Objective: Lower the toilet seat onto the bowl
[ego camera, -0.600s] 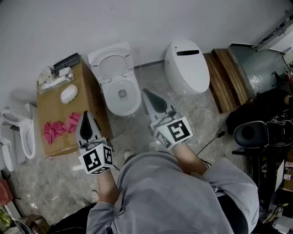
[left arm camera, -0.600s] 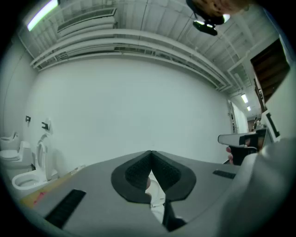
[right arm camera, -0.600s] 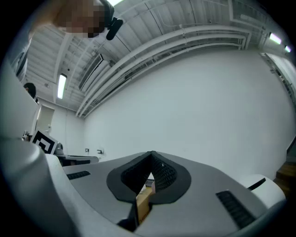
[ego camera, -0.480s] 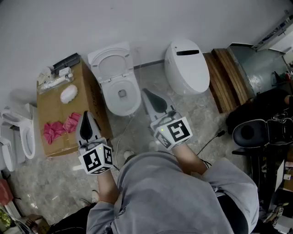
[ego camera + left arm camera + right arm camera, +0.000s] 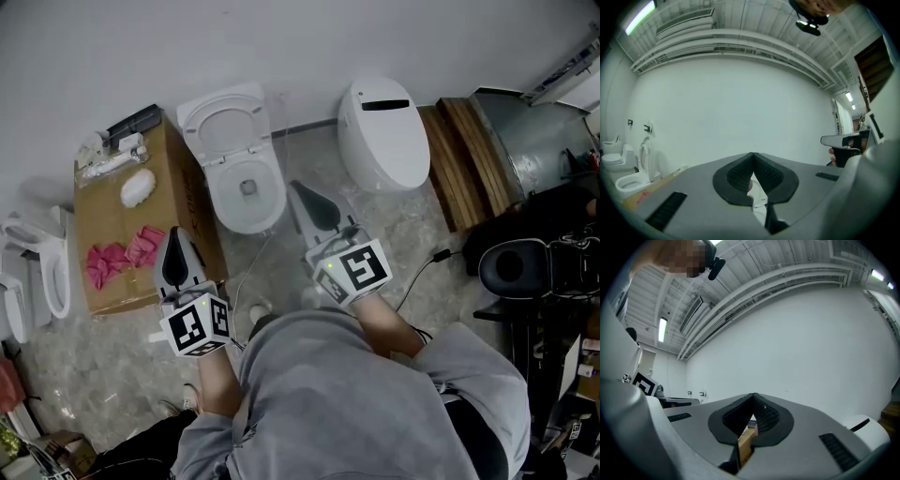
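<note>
Two closed, empty jaw pairs, tips meeting. Left hand-held gripper (image 5: pixel 174 236) hangs just beside the cardboard box (image 5: pixel 103 220). Right hand-held gripper (image 5: pixel 298 190) sits near the bowl (image 5: pixel 248 192), to its right. Beyond them the toilet seat (image 5: pixel 225 120) stands raised against the wall (image 5: pixel 281 37), clear of the bowl. Second toilet (image 5: pixel 382 136), lid down, further right.

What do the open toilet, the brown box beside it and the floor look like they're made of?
The open toilet is probably glazed ceramic: smooth, glossy white. The brown box is likely cardboard: matte tan with creased edges. The floor looks like polished stone or stone-look tile, judging by its mottled grey veining.
</note>
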{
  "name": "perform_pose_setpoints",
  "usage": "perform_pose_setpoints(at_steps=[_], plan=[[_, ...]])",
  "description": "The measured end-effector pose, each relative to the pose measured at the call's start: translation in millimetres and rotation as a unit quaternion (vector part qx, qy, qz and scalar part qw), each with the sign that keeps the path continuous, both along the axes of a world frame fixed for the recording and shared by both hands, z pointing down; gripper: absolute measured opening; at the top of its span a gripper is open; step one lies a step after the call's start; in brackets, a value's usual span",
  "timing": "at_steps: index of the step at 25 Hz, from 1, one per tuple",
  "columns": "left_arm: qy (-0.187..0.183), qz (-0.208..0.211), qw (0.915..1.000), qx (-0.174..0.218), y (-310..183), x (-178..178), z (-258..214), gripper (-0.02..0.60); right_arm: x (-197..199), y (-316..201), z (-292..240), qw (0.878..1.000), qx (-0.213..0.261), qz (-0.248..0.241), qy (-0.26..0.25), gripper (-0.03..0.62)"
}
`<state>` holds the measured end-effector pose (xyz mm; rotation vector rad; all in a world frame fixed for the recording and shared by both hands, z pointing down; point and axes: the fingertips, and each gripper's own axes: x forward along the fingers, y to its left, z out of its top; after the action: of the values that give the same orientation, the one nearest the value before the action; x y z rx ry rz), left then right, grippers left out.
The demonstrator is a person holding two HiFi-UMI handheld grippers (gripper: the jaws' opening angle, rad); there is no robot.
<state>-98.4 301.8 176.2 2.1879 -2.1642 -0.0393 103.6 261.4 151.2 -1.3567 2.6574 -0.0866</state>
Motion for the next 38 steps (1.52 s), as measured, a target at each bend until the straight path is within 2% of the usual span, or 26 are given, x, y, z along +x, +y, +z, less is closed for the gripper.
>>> perform_pose_setpoints(at_steps=[10, 15, 19, 28, 38], plan=[[-0.01, -0.016, 0.9997, -0.013, 1.6, 37.4, 2.3, 0.0, 38.1, -5.3, 5.0, 1.0, -0.003, -0.015, 0.001, -0.003], [-0.016, -0.008, 0.9997, -0.019, -5.3, 54.2, 3.4, 0.0, 50.0, -10.8, 10.2, 1.0, -0.009, -0.015, -0.002, -0.003], [-0.016, -0.002, 0.9997, -0.017, -17.2, 54.4, 2.3, 0.0, 48.6, -20.9, 11.8, 1.0, -0.011, -0.013, -0.002, -0.002], [-0.007, 0.014, 0.9998, -0.013, -65.3, 15.2, 12.1, 0.0, 14.1, -63.3, 18.2, 1.0, -0.013, 0.01, 0.01, -0.002], [0.004, 0.039, 0.9991, -0.017, -129.7, -58.8, 23.2, 0.0, -46.2, -125.5, 22.7, 0.998, -0.021, 0.059, 0.013, -0.002]])
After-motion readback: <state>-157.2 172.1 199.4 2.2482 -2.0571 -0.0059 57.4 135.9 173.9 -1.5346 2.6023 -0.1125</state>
